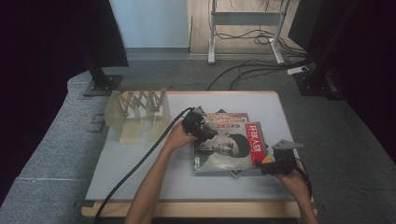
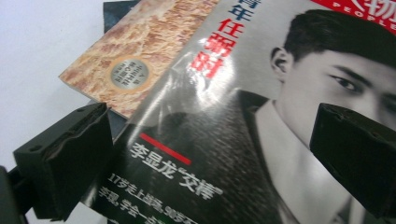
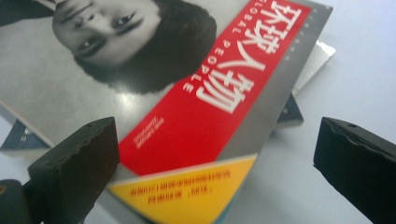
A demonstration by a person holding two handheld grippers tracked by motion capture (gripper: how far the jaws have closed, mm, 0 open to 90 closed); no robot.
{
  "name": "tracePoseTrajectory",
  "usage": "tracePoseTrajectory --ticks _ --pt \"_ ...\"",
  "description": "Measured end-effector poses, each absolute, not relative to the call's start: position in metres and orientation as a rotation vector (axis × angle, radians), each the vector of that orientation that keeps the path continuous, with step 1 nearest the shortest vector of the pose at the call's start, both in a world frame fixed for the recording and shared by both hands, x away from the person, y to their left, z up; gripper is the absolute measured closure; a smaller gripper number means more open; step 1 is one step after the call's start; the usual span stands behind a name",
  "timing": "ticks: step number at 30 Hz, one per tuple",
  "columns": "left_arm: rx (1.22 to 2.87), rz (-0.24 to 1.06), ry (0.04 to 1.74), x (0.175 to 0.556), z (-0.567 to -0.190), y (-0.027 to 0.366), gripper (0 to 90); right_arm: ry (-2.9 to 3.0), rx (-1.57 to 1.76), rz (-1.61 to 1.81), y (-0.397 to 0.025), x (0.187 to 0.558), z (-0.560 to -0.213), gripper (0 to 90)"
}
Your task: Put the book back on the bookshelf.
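A stack of magazines lies right of the table's middle. The top magazine has a black-and-white portrait, a red title band and a yellow corner. Beneath it lie a brown-patterned book and a dark book. My left gripper is open, low over the magazine's far left corner, jaws straddling its edge. My right gripper is open at the near right corner, with the yellow corner between its jaws.
A folding wooden rack stands at the back left of the white table. The left gripper's cable trails across the table to the front left. Black stands and loose cables sit on the floor beyond.
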State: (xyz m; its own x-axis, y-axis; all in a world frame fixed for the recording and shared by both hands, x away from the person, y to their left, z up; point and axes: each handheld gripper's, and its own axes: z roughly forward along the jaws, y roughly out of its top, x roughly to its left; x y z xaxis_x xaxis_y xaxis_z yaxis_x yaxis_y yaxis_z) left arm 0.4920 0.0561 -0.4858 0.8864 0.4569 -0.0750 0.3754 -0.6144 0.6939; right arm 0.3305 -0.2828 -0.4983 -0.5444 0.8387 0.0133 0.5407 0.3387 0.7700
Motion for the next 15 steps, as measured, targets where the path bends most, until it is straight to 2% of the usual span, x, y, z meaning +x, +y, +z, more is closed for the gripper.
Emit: tracePoseTrajectory --ticks 10,15 --pt "2.298 0.103 0.583 0.5 -0.492 0.048 0.0 2.22 1.227 1.061 -0.289 0.316 -0.507 0.0" --pt "2.331 0.142 0.575 0.498 -0.496 0.045 0.0 2.224 1.231 1.047 -0.292 0.314 -0.51 0.0"
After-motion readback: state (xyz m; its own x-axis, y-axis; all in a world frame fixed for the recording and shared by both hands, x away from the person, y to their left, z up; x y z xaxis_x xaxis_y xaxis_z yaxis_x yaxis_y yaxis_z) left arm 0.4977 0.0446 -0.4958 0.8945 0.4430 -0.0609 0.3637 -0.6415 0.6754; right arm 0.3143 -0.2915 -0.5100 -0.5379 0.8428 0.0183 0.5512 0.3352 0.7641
